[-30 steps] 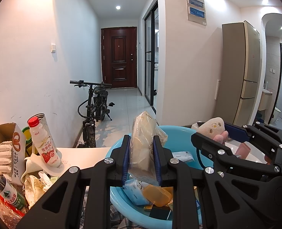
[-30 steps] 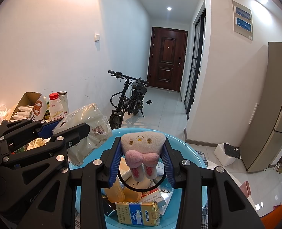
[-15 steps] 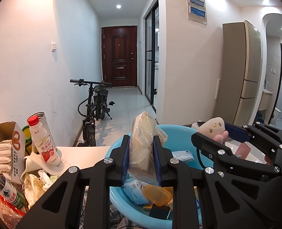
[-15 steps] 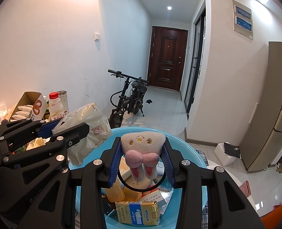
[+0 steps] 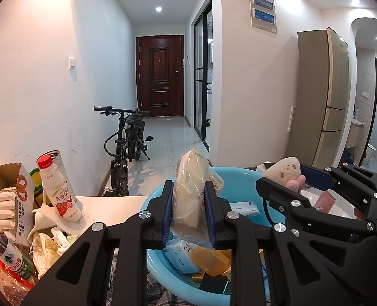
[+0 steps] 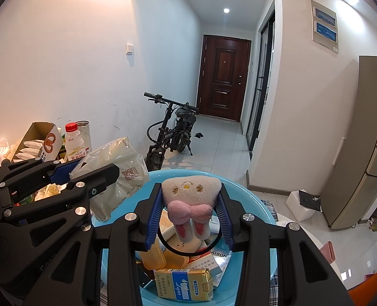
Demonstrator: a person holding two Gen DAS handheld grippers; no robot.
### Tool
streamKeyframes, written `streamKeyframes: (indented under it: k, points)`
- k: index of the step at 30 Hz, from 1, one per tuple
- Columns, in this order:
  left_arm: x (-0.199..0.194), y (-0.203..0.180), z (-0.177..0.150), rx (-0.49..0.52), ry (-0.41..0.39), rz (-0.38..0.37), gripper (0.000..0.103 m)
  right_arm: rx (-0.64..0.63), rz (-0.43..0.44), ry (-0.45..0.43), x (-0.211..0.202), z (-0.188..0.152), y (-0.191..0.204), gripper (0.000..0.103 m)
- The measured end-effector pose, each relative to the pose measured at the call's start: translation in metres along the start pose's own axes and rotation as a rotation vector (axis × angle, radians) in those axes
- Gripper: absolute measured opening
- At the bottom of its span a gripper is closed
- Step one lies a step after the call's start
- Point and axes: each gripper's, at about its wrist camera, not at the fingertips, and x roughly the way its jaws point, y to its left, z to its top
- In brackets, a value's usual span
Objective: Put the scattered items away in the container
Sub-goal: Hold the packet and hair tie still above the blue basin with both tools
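Note:
A light blue plastic basin [image 5: 239,178] [image 6: 254,204] sits in front of both grippers and holds several small packs and boxes, among them a gold carton [image 6: 183,284] and an orange case [image 5: 210,260]. My left gripper [image 5: 188,216] is shut on a clear bag of pale buns [image 5: 192,199] [image 6: 119,170], held upright above the basin's near left side. My right gripper [image 6: 190,219] is shut on a cream plush toy with a pink bow [image 6: 191,199] [image 5: 286,173], which hangs over the basin's middle. A black ring dangles below the toy.
Left of the basin stand a red-capped milk bottle [image 5: 59,191], an open cardboard snack box [image 5: 9,201], a green-labelled bottle [image 5: 12,257] and crumpled wrappers [image 5: 45,250] on a white tabletop [image 5: 111,206]. A black bicycle [image 5: 127,148] leans in the hallway; a tall fridge [image 5: 326,97] stands on the right.

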Motion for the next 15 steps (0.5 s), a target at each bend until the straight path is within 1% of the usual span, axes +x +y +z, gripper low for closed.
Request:
streamKeyframes:
  k: [15]
  points:
    - [-0.0007,-0.0026,0.0007,-0.002,0.001,-0.006,0.02,0.006,0.009,0.008,-0.0014,0.0,-0.0012,0.044]
